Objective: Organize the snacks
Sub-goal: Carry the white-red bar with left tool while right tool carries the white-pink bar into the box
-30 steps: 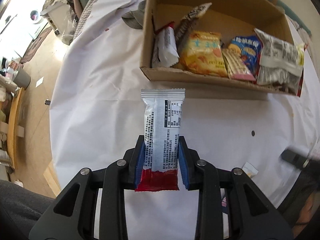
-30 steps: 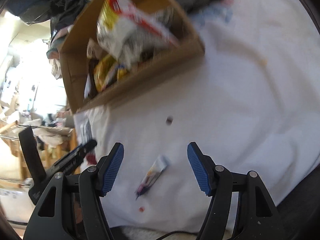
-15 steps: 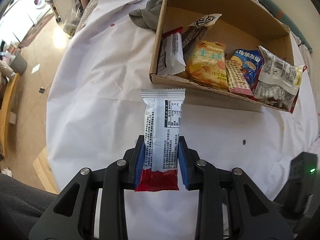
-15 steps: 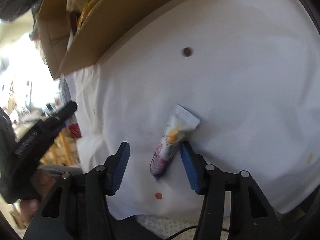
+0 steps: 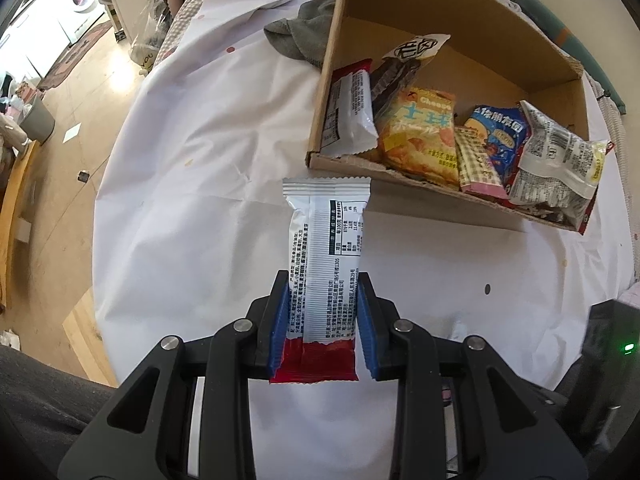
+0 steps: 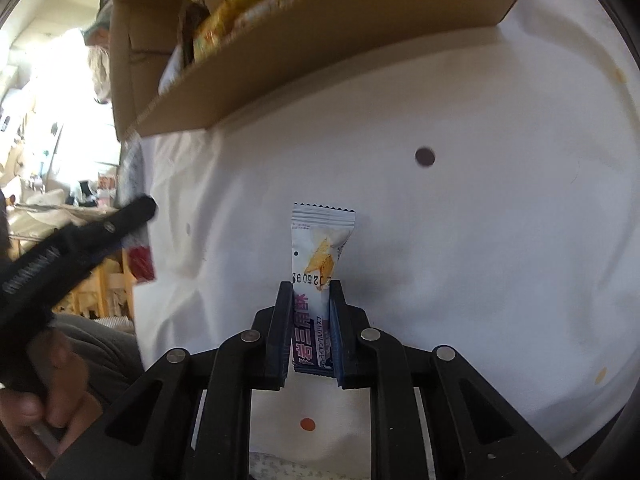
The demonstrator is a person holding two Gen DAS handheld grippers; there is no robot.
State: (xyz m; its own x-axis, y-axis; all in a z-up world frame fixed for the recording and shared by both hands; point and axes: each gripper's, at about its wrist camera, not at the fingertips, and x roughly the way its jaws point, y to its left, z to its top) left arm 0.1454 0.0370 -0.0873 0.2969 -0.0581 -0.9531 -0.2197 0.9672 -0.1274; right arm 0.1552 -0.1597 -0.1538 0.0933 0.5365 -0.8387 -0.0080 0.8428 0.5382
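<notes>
The left gripper (image 5: 323,322) is clamped on a silver-and-red snack bar (image 5: 325,264), its blue pads pressing both long edges near the red end, so the silver end sticks out ahead of the fingertips, above the white tablecloth (image 5: 192,200). Ahead of that claw and slightly to its right stands the open cardboard box (image 5: 460,52), with several packets leaning against its near wall: a white-and-red bar (image 5: 350,114), an orange cheese-snack bag (image 5: 420,136), a blue bag (image 5: 498,136) and a silver bag (image 5: 560,164). A grey cloth (image 5: 304,36) lies just beside the box's left wall. Further right, the right gripper (image 6: 307,336) has just been closing and now pinches a small white-and-purple sachet (image 6: 318,272) between its pads; the sachet's crimped end points forward from the fingertips, over the tablecloth. In the right wrist view the box sits ahead of this claw, and the left gripper, held in a hand (image 6: 44,384), shows blurred off to its left.
</notes>
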